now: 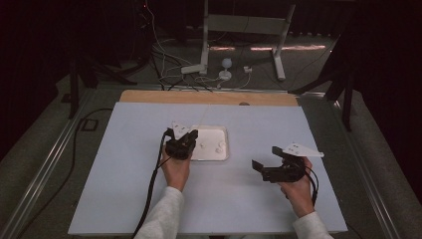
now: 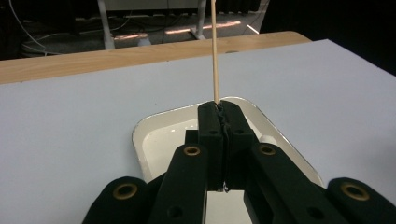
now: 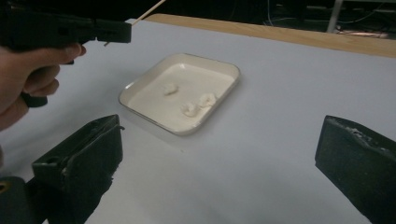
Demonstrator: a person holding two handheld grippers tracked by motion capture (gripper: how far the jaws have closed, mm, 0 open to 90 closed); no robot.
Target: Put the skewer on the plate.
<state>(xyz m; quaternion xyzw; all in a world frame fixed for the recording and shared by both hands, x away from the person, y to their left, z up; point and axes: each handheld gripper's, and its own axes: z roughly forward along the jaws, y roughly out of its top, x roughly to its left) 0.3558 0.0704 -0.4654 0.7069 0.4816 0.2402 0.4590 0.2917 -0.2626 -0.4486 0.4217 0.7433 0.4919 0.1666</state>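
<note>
While clamped together on a thin wooden stick (image 2: 215, 51), left tongs (image 2: 219, 108) held over the near edge of a white tray (image 1: 225, 155); stick rising steeply from between the jaws. Tray: shallow, square, round-cornered, set near the middle of the pale surface (image 1: 124, 189). Contents: three small white lumps (image 3: 189, 109) on the tray floor, close together, none touching the stick. Right tongs (image 1: 264, 160): jaws wide apart, nothing between them, held above bare surface to the right of the tray, pointed toward it. Wooden board edge (image 1: 209, 97) along the far side.
</note>
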